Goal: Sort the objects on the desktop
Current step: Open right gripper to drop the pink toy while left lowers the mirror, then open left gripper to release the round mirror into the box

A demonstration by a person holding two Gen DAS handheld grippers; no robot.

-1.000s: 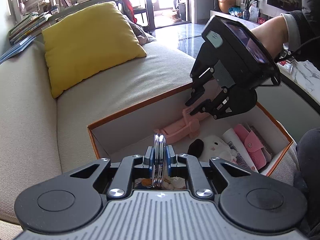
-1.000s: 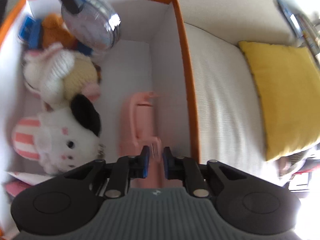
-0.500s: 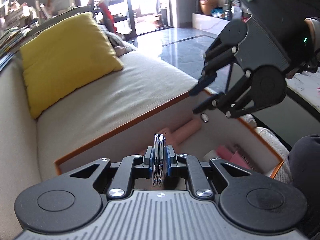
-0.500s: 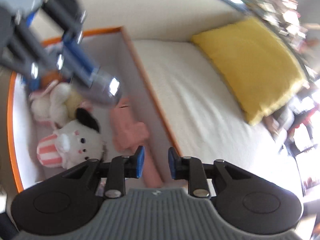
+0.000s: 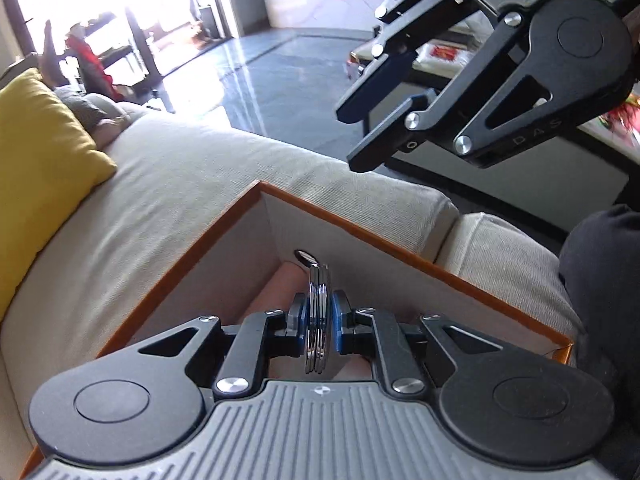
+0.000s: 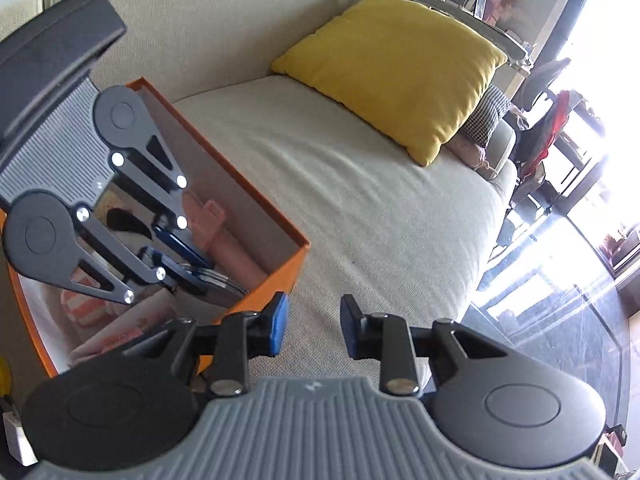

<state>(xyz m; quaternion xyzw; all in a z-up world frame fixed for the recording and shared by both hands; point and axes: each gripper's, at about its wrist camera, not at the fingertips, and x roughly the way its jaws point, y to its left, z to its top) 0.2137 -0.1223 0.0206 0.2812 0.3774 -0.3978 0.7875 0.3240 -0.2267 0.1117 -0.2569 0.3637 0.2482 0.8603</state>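
My left gripper [image 5: 319, 322] is shut on a round silver compact mirror [image 5: 318, 320], held edge-on low inside the orange-rimmed box [image 5: 340, 210] at its far corner. It also shows in the right wrist view [image 6: 192, 264], with the mirror [image 6: 218, 288] above a pink selfie stick [image 6: 236, 256] lying along the box wall [image 6: 224, 168]. My right gripper [image 6: 310, 326] is open and empty, raised over the sofa beside the box; it shows in the left wrist view [image 5: 360, 136] too. Soft toys in the box are mostly hidden.
The box sits on a beige sofa [image 6: 360, 200] with a yellow cushion [image 6: 400, 68] at its back. A striped pink-and-white toy [image 6: 86, 308] lies in the box. Dark tiled floor [image 5: 288, 80] and a low table lie beyond the sofa edge.
My right gripper has let go of the pink selfie stick, opened, and lifted up and out of the box. My left gripper has gone lower and further along the box with the mirror.
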